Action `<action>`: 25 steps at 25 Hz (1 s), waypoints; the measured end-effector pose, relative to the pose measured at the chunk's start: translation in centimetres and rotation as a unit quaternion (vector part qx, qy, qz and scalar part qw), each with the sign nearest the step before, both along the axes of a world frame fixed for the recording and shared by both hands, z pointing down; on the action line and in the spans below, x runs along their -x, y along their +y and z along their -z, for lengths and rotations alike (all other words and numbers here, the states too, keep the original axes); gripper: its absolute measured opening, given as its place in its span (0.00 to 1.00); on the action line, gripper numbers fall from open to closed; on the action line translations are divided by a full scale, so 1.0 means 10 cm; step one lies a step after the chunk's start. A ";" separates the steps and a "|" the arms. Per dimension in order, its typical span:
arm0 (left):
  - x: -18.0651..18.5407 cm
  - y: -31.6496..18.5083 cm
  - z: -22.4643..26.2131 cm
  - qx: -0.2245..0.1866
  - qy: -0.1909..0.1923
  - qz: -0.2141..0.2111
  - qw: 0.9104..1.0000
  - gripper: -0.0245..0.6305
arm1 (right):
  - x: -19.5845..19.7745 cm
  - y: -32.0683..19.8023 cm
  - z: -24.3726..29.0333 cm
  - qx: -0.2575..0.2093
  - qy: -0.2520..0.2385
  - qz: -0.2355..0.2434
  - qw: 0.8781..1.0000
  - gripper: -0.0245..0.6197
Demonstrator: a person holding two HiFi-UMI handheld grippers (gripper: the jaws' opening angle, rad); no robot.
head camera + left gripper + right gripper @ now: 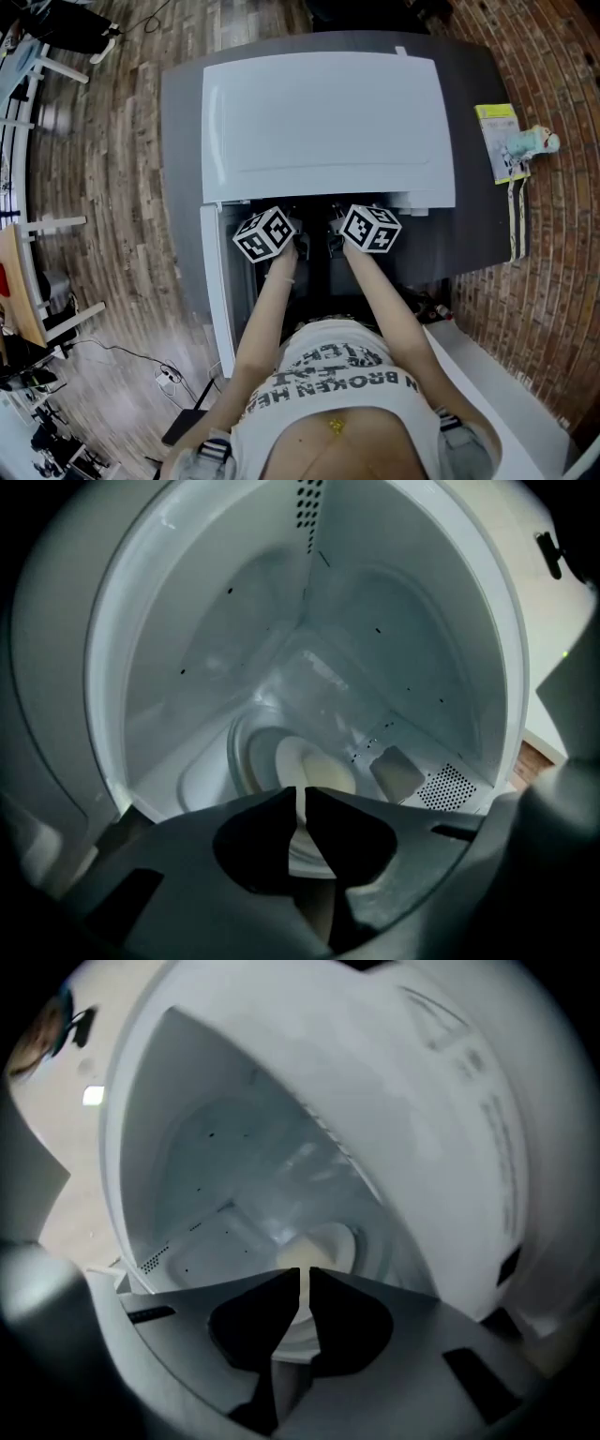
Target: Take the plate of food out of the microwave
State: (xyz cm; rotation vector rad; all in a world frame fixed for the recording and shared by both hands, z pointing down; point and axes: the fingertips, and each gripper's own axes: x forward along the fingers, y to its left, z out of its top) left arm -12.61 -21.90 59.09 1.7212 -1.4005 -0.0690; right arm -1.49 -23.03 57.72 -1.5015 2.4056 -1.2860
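Left gripper (302, 791) and right gripper (305, 1270) each clamp the rim of the plate (286, 761) inside the microwave (328, 122).

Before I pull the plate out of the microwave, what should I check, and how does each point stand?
1. Left gripper shut on the plate rim: ok.
2. Right gripper shut on the rim too: ok.
3. Microwave door swung wide, clear of both arms: ok.
4. Food heaped on the plate, none spilled in view: ok.
5. Plate level: cannot tell.
6. Plate lifted clear of the turntable: cannot tell.
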 end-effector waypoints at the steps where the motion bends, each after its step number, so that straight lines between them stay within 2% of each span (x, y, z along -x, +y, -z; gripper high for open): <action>1: 0.01 -0.03 0.00 -0.001 -0.010 0.005 1.000 0.06 | 0.02 -0.01 0.03 -0.012 0.010 0.001 1.000 0.05; 3: 0.08 -0.08 -0.01 0.001 -0.023 0.021 1.000 0.11 | 0.02 -0.05 0.04 -0.018 0.014 -0.011 1.000 0.08; 6: 0.15 -0.19 -0.01 0.002 -0.033 0.039 0.999 0.21 | 0.02 -0.12 -0.01 0.000 0.008 -0.043 0.999 0.21; 8: 0.17 -0.25 -0.03 0.003 -0.035 0.037 0.999 0.21 | 0.02 -0.16 -0.04 0.009 0.016 -0.062 0.998 0.28; 10: 0.16 -0.31 -0.04 0.004 -0.037 0.032 0.999 0.21 | -0.01 -0.21 -0.04 0.011 0.022 -0.085 0.996 0.30; 13: 0.13 -0.39 -0.01 -0.004 -0.027 0.021 0.999 0.21 | -0.07 -0.28 -0.05 0.016 0.004 -0.124 0.992 0.30; 18: 0.11 -0.39 -0.01 -0.005 -0.010 0.009 1.000 0.21 | -0.10 -0.34 -0.11 0.040 0.004 -0.133 0.990 0.24; 19: 0.11 -0.38 -0.02 -0.001 -0.005 0.007 1.000 0.21 | -0.11 -0.32 -0.14 0.051 0.000 -0.131 0.990 0.18; 20: 0.09 -0.37 -0.03 0.004 0.000 0.001 1.000 0.18 | -0.11 -0.31 -0.17 0.060 -0.007 -0.127 0.990 0.05; 25: -0.03 -0.32 -0.07 0.017 0.007 -0.021 1.000 0.13 | -0.07 -0.27 -0.18 0.062 -0.002 -0.107 0.992 0.05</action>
